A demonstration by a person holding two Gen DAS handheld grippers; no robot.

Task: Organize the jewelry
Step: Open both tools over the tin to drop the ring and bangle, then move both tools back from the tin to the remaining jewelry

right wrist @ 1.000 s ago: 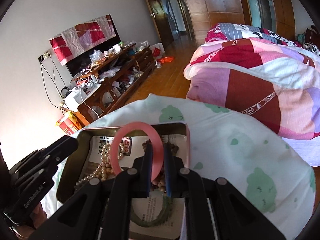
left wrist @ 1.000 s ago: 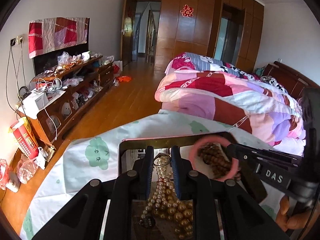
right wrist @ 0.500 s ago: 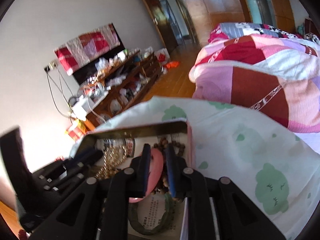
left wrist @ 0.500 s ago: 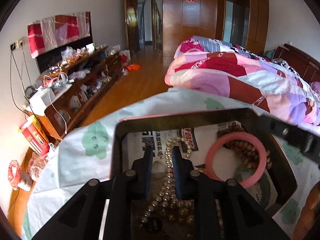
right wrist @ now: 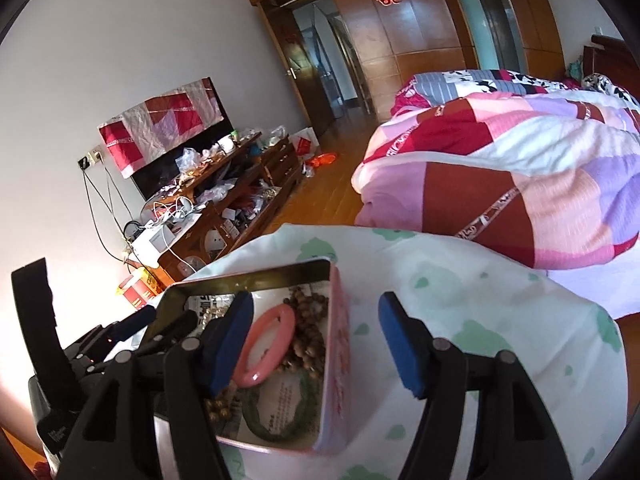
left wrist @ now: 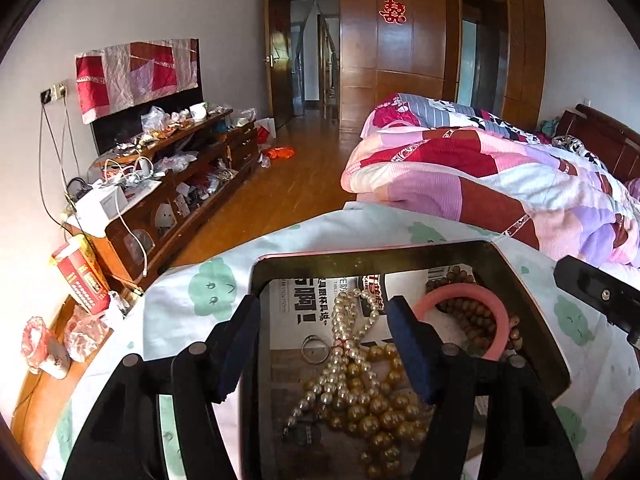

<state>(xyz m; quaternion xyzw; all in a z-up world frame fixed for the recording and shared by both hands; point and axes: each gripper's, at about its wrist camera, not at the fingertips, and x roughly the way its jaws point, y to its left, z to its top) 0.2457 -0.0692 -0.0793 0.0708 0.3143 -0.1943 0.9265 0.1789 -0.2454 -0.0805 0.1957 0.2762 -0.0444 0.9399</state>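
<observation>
Two grippers over one pink-sided tin box [left wrist: 516, 276], set on a pale cloth with green cloud prints [left wrist: 188, 300]. Left gripper [left wrist: 326, 350] spread wide, jaws just opened, nothing clamped; pearl necklace [left wrist: 352, 332] loose on the newspaper lining between its fingers, running from 12 o'clock toward a heap of larger gold beads [left wrist: 372, 404] at 6 o'clock. Small silver ring [left wrist: 314, 347] flat just at 9 o'clock of the pearls. Pink bangle [left wrist: 460, 294] lying at 2 o'clock of the pearls, over brown wooden beads [left wrist: 476, 316], partly hidden by the right finger.

Right gripper [right wrist: 318, 344] likewise apart, jaws just opened, gripping nothing; its left finger inside the box, its right finger outside over the cloth, box wall between them. Pink bangle [right wrist: 266, 344] free beside the left finger, resting against wooden beads [right wrist: 308, 332]. Green bangle [right wrist: 280, 424] flat at 6 o'clock of the pink one.

Quilted bed [right wrist: 520, 168] at 2 o'clock, cluttered wooden cabinet [left wrist: 168, 200] at 10 o'clock.
</observation>
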